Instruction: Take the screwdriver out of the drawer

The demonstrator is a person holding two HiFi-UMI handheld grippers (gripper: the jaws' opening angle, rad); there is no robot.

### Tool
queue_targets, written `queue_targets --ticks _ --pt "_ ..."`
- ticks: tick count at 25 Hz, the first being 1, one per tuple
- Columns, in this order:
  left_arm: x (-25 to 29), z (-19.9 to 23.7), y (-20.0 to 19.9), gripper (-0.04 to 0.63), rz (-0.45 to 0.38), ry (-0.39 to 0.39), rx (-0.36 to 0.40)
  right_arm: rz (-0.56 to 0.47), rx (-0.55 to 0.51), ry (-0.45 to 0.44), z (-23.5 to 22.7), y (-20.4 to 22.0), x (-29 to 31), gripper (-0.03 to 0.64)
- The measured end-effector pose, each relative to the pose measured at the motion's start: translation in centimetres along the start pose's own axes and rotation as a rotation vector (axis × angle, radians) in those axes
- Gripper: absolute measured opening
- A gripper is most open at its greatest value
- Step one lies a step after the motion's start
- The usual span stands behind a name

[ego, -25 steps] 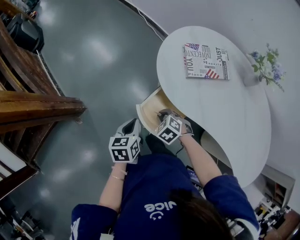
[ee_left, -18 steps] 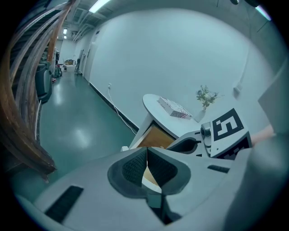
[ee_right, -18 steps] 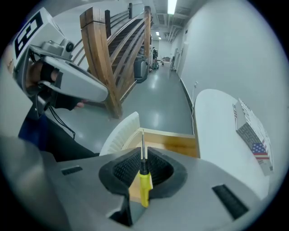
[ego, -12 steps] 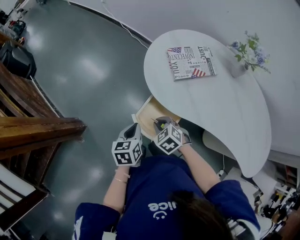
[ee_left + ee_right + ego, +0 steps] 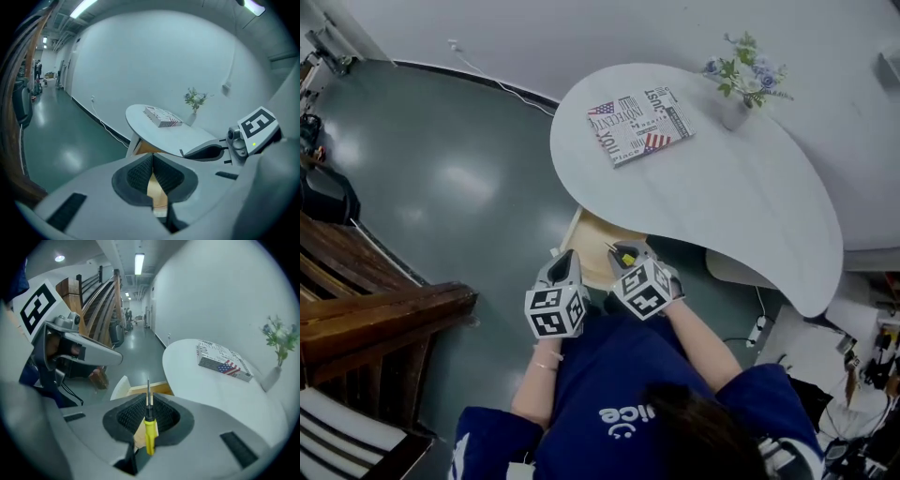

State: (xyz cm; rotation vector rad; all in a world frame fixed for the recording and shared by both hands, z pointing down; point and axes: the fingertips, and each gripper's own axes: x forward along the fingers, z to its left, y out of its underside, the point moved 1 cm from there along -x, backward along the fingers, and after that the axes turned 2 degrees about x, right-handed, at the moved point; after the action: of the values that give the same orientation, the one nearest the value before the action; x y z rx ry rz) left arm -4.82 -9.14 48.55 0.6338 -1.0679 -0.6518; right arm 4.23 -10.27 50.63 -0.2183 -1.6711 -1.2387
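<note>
From the head view, the open drawer (image 5: 592, 246) juts from under the bench (image 5: 722, 206), and the yellow screwdriver (image 5: 626, 256) is lifted just above it. In the left gripper view, the left hand-held gripper (image 5: 152, 159) has its jaws pressed together, empty. In the right gripper view, the right hand-held gripper (image 5: 148, 413) clamps the screwdriver, with the shaft pointing over the drawer.
</note>
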Motion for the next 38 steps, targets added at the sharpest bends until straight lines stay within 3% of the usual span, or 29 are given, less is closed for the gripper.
queue_targets --ticks 7,16,29,38 --pt "0.7 -2.2 -1.2 0.005 -0.018 0.067 0.099 -0.089 0.15 0.108 -1.7 0.2 -2.9 0.051" --pt "1.1 -4.7 -2.8 0.005 -0.069 0.116 0.213 -0.204 0.27 0.222 -3.3 -0.5 -6.1 0.051" --pt "1.5 -5.8 -4.3 0.005 -0.128 0.101 0.225 -0.308 0.385 0.333 -6.0 -0.8 -8.8 0.051" --pt "1.3 -6.1 -4.3 0.005 -0.132 0.1 0.226 -0.311 0.414 0.361 -6.4 0.0 -9.0 0.051"
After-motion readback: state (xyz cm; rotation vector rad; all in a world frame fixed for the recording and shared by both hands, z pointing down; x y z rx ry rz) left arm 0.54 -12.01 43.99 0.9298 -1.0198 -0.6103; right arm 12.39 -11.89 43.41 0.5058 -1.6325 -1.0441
